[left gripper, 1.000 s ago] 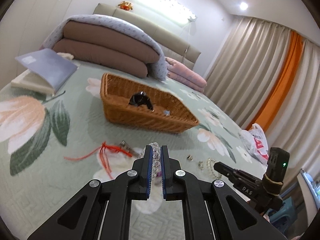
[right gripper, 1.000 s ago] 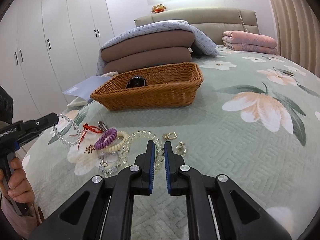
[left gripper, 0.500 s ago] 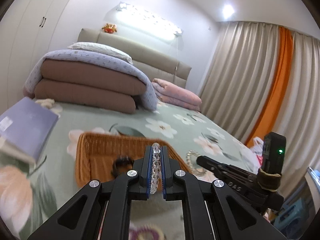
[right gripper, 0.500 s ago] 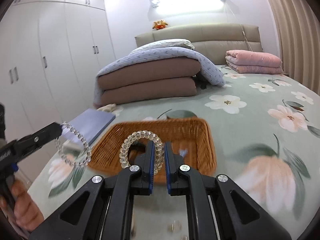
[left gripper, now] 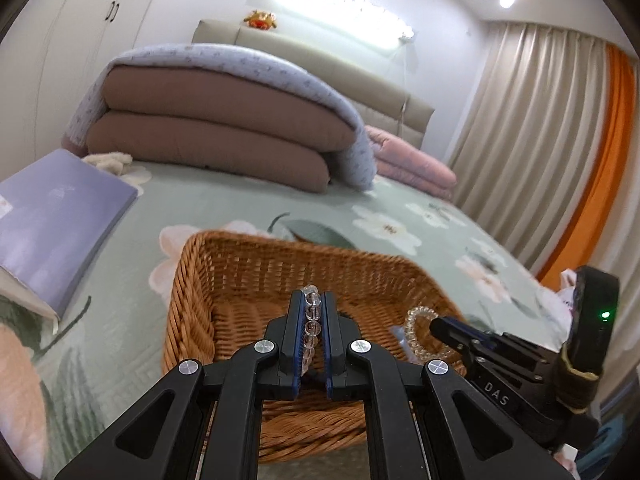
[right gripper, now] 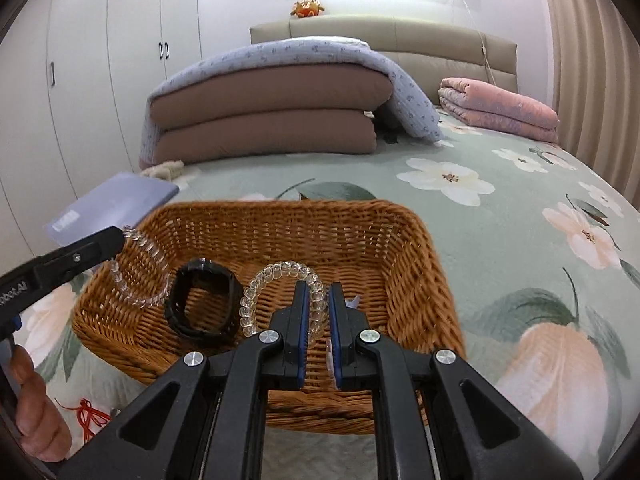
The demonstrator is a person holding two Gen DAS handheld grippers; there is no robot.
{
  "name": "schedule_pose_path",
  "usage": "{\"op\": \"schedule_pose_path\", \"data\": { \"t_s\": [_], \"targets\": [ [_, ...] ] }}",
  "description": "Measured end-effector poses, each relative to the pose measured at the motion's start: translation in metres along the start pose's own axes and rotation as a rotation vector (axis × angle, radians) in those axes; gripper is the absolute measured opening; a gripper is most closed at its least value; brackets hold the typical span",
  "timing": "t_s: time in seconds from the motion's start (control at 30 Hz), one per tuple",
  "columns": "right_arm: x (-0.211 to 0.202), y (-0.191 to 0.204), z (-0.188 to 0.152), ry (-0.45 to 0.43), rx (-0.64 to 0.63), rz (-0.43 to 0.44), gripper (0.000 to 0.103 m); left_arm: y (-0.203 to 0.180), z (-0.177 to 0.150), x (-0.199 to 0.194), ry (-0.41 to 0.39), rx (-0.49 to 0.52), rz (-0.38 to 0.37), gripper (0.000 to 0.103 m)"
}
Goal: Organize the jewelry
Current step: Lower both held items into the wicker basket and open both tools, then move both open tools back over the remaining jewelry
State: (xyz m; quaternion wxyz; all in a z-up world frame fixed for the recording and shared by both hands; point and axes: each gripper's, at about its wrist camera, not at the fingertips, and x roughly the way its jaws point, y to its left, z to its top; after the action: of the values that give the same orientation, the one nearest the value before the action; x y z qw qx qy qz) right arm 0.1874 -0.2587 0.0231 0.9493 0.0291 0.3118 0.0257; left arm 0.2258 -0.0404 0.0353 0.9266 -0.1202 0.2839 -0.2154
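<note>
A brown wicker basket sits on the green floral bedspread. My left gripper is shut on a clear bead bracelet, held over the basket's near side; from the right wrist view the same bracelet hangs from the left gripper over the basket's left rim. My right gripper is shut on a clear coiled bracelet above the basket's inside, also seen from the left as the right gripper with its coiled bracelet. A black watch lies in the basket.
A lilac book lies on the bed left of the basket. Folded brown and blue quilts and a pink blanket are stacked behind. A red string piece lies on the bedspread near a hand. Curtains hang at right.
Both grippers have lifted their bracelets off the bedspread and carried them forward to the basket, which now fills the near view. The loose jewelry pile has dropped out of sight.
</note>
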Motion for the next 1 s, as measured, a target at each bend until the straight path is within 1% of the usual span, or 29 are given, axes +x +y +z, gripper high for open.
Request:
{"op": "schedule_pose_path", "data": {
  "t_s": [0.13, 0.2, 0.23, 0.27, 0.33, 0.37, 0.4, 0.43, 0.47, 0.57, 0.63, 0.77, 0.9, 1.0],
  "targets": [
    [0.001, -0.002, -0.001, -0.009, -0.001, -0.040, 0.012, 0.003, -0.005, 0.007, 0.018, -0.005, 0.037, 0.008],
    [0.000, -0.006, -0.002, -0.004, 0.019, -0.015, 0.014, 0.006, -0.007, 0.008, 0.021, -0.018, 0.052, 0.008],
    [0.000, -0.008, -0.002, -0.005, 0.030, 0.003, 0.019, 0.008, -0.008, 0.009, 0.025, -0.028, 0.051, 0.008],
    [-0.002, -0.010, -0.002, -0.013, 0.038, 0.012, 0.026, 0.010, -0.009, 0.011, 0.036, -0.041, 0.043, 0.011],
    [-0.006, -0.011, -0.001, -0.034, 0.041, 0.010, 0.032, 0.013, -0.010, 0.011, 0.041, -0.053, 0.043, 0.021],
    [-0.009, -0.011, -0.001, -0.046, 0.042, 0.011, 0.032, 0.013, -0.010, 0.009, 0.033, -0.052, 0.053, 0.038],
    [-0.012, -0.011, 0.000, -0.055, 0.044, 0.010, 0.032, 0.012, -0.010, 0.006, 0.019, -0.049, 0.062, 0.053],
    [-0.016, -0.011, 0.000, -0.070, 0.046, 0.006, 0.032, 0.012, -0.010, 0.002, -0.001, -0.046, 0.072, 0.055],
    [-0.021, -0.011, 0.000, -0.087, 0.048, -0.002, 0.032, 0.009, -0.010, -0.004, -0.023, -0.042, 0.076, 0.055],
    [-0.044, -0.010, -0.002, -0.133, 0.048, -0.022, 0.032, 0.003, -0.011, -0.022, -0.048, -0.030, 0.072, 0.055],
    [-0.063, -0.010, -0.005, -0.153, 0.048, -0.016, 0.032, -0.004, -0.012, -0.037, -0.061, -0.017, 0.068, 0.055],
    [-0.108, -0.009, -0.026, -0.188, 0.028, -0.007, 0.032, -0.012, -0.025, -0.085, -0.100, -0.005, 0.039, 0.055],
    [-0.140, -0.009, -0.055, -0.197, -0.010, -0.037, 0.032, -0.016, -0.049, -0.120, -0.096, 0.032, 0.037, 0.055],
    [-0.154, -0.019, -0.074, -0.187, 0.011, -0.029, 0.032, -0.012, -0.069, -0.138, -0.074, 0.037, 0.063, 0.055]
  ]
}}
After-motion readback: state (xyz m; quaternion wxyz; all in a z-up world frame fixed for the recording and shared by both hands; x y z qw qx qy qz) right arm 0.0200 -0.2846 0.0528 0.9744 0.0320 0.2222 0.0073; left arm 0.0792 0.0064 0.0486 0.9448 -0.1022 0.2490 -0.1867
